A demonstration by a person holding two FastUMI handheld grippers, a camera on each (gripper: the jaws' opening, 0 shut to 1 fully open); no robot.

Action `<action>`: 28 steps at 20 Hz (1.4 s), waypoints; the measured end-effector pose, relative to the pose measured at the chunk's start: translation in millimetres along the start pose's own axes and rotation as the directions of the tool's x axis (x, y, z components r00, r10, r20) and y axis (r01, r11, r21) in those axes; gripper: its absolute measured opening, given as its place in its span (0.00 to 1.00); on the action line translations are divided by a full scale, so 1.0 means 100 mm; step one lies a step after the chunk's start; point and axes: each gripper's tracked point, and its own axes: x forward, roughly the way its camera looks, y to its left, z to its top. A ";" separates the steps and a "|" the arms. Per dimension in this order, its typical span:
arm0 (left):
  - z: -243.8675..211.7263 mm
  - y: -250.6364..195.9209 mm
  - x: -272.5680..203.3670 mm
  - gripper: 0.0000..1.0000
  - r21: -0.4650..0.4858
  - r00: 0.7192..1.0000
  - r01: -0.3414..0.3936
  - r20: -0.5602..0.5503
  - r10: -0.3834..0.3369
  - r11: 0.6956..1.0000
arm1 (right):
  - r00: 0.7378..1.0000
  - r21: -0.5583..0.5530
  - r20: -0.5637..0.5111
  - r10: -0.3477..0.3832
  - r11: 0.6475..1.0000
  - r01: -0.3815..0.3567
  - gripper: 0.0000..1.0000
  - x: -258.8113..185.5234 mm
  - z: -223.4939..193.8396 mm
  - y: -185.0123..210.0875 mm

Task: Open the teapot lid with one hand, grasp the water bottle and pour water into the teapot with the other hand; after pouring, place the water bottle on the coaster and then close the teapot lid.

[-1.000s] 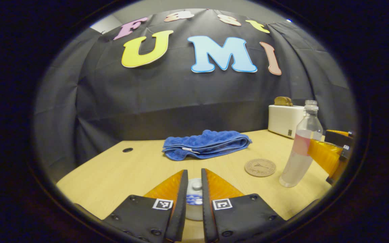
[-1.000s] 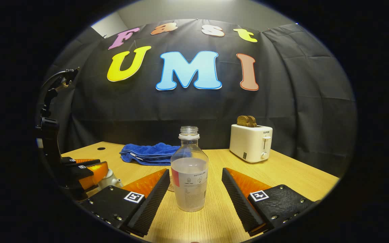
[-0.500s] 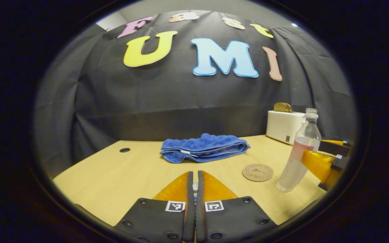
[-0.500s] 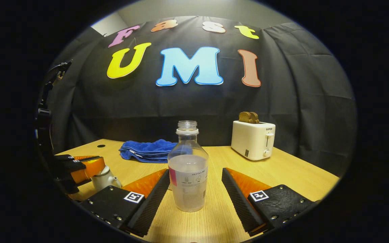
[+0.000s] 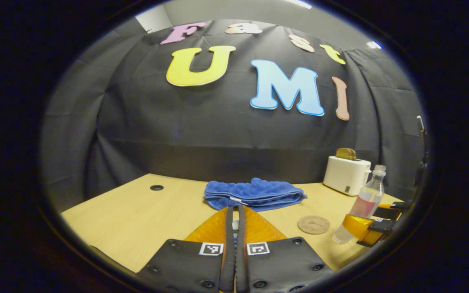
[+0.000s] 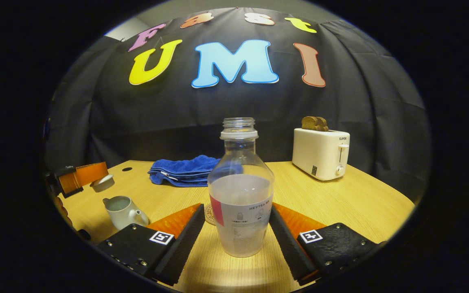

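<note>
The left gripper (image 5: 234,228) held the lid (image 6: 102,183) pinched between its fingers, lifted clear of the open teapot (image 6: 122,211). The right gripper (image 6: 237,228) stood partly open around the bottle (image 6: 240,195) on the table (image 6: 340,203); its right finger touched the bottle.

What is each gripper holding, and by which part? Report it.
Left gripper: teapot lid, pinched by its top. Right gripper: nothing yet; fingers flank the water bottle's lower body.
</note>
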 end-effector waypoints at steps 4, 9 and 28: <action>-0.01 0.46 0.00 0.07 0.006 0.998 -0.065 -0.004 0.065 0.998 | 0.999 -0.059 -0.003 -0.034 0.998 0.034 0.81 0.07 -0.03 -0.01; -0.07 0.83 -0.01 0.07 0.006 0.994 -0.109 -0.021 0.109 0.994 | 0.998 -0.232 0.018 -0.064 0.970 0.067 0.77 0.09 0.03 0.06; -0.20 1.23 -0.08 0.07 -0.008 0.990 -0.127 -0.058 0.127 0.992 | 0.982 -0.950 0.190 -0.016 0.249 0.188 0.77 0.25 0.43 0.59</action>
